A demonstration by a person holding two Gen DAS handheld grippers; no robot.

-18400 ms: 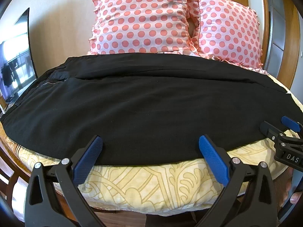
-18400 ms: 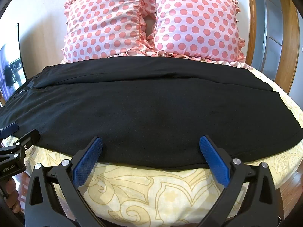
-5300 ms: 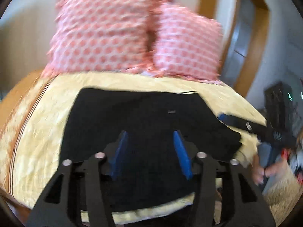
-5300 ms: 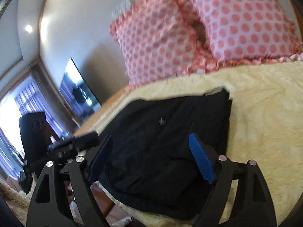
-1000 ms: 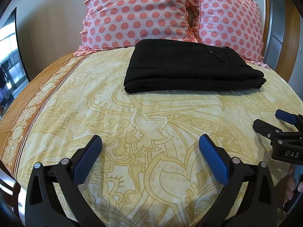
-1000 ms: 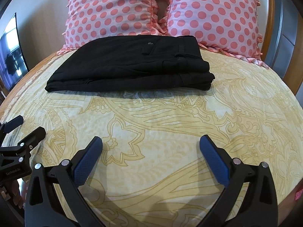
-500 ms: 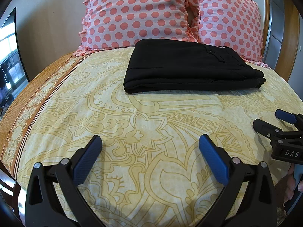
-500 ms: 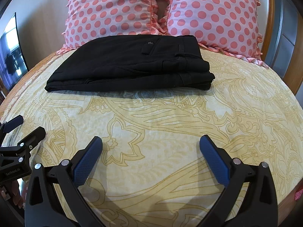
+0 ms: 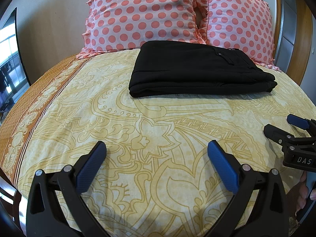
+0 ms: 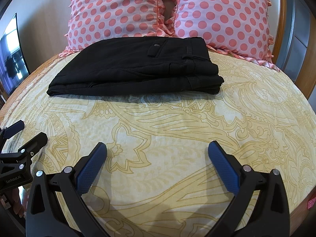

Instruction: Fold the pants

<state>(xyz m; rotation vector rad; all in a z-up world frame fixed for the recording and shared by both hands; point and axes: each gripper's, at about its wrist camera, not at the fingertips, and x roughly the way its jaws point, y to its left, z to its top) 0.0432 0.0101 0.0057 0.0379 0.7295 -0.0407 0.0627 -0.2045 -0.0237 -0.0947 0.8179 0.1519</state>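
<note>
A bed covered in a pale yellow cotton bedspread (image 9: 150, 122) with a tan scrolling floral print fills both views; along its left side runs an orange-brown patterned border band (image 9: 39, 102). At the far end two pink frilled pillows with coral polka dots (image 9: 142, 13) stand upright, side by side and touching, against a plain beige wall (image 9: 49, 19). The black folded pants (image 9: 197, 69) lie as a flat rectangular stack on the far half of the bedspread, just in front of the pillows, with a buttoned back pocket and the waistband at the right end in the right wrist view (image 10: 138, 67).

The left gripper (image 9: 156, 158), black with blue ribbed pads, hovers over the near part of the bedspread with its fingers spread wide and nothing between them. The right gripper (image 10: 157, 158) is the same, wide apart and empty, well short of the pants. Each shows at the edge of the other's view.

On the far left a dark flat screen (image 9: 9, 55) reflects a window. A wooden door frame (image 9: 304, 31) rises at the far right.
</note>
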